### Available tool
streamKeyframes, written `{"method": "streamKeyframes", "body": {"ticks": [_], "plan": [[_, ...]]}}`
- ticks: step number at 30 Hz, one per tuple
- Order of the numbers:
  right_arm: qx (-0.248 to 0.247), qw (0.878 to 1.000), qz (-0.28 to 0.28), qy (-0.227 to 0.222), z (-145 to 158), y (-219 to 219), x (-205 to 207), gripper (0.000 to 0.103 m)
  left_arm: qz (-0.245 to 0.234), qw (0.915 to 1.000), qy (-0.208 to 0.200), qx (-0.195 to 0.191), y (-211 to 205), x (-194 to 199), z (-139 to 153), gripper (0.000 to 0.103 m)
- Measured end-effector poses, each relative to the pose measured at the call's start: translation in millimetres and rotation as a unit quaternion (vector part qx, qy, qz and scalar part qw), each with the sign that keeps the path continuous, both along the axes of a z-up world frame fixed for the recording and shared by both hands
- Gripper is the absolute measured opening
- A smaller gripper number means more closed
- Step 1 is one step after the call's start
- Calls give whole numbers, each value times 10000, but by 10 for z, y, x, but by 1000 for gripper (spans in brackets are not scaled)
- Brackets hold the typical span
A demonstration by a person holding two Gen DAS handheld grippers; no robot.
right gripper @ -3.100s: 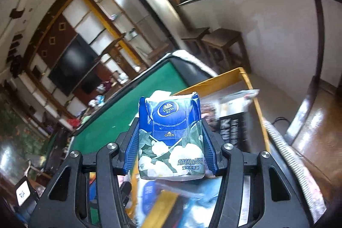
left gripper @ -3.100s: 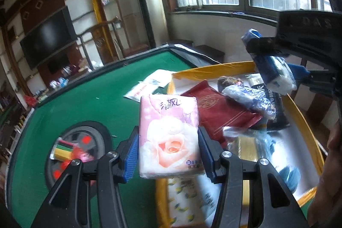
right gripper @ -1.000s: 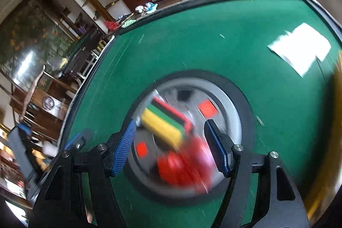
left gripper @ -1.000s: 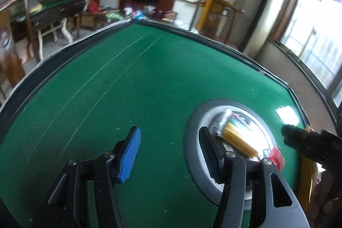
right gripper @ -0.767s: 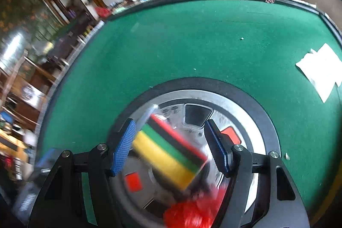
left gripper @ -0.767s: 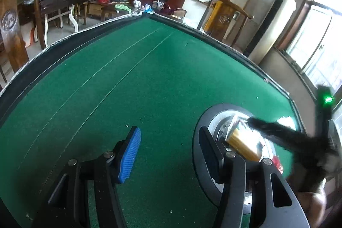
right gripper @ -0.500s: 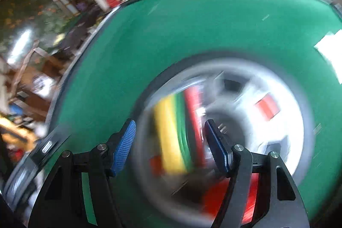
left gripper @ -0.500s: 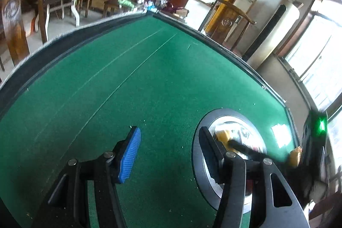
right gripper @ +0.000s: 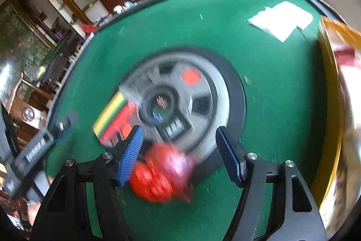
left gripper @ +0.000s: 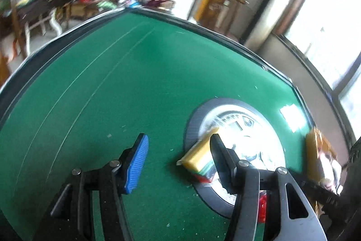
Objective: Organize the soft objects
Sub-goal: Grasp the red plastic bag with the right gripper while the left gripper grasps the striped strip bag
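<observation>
Table: we see a green felt table [left gripper: 126,87] with a dark raised rim and a round grey and silver hub [right gripper: 187,101] set into its middle.
Left gripper: our left gripper [left gripper: 179,159] hangs over the felt just beside the hub's near-left edge, fingers spread apart with nothing between them.
Sponge pack: the striped yellow, green and red sponge pack [left gripper: 199,158] lies half on the hub's rim, half on the felt; the left gripper's right finger [left gripper: 222,164] crosses in front of it, and we cannot tell whether they touch.
Right gripper: our right gripper [right gripper: 180,150] points down at the hub's near edge, its fingers released and set wide.
Red object: a blurred, red, lumpy soft thing [right gripper: 162,175] sits at the hub's near edge, between the right gripper's fingers and closer to the left one; neither pad presses on it.
Paper: white sheets [right gripper: 281,19] lie near the far right corner of the table.
Yellow bin: a yellow-walled container [right gripper: 331,92] stands at the table's right edge; its contents are too blurred to name.
</observation>
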State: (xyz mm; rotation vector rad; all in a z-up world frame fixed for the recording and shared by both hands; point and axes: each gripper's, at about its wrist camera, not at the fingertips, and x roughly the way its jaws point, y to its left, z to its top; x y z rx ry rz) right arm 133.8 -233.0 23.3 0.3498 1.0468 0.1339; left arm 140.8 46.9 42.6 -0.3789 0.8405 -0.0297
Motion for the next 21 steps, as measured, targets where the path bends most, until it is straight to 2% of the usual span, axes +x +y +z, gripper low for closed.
{"method": "streamKeyframes", "body": {"ticks": [4,5,7,9,11,13,16,18,21], "plan": [[240,9993,280,75,-120,172,-103,68,-420,9985,4,343,-124,66,-23,58],[188,9992,356,50,-109,211,-122,68,-533,9978,-4,391,-149,78,-33,58],[-222,9985,497,20,-155,405,-93,66,-598,9973,-4,436,-147,77,-45,58],[-479,9970,608,-93,-162,479,-164,44,-631,9973,9,377,-119,62,-46,58],[-454,9963,700,-186,-126,480,-211,40,-704,9968,2,366,-123,64,-40,59],[-314,9961,783,-270,-82,431,-300,39,-764,9957,-29,514,-163,59,-29,60],[-214,9956,785,-469,-18,337,-469,39,-922,9917,-67,896,-274,41,-27,65],[64,9946,830,-622,19,218,-600,39,-999,9868,-69,1276,-365,48,-46,65],[147,9935,836,-758,47,128,-710,39,-1119,9751,-100,1914,-475,68,-116,65]]}}
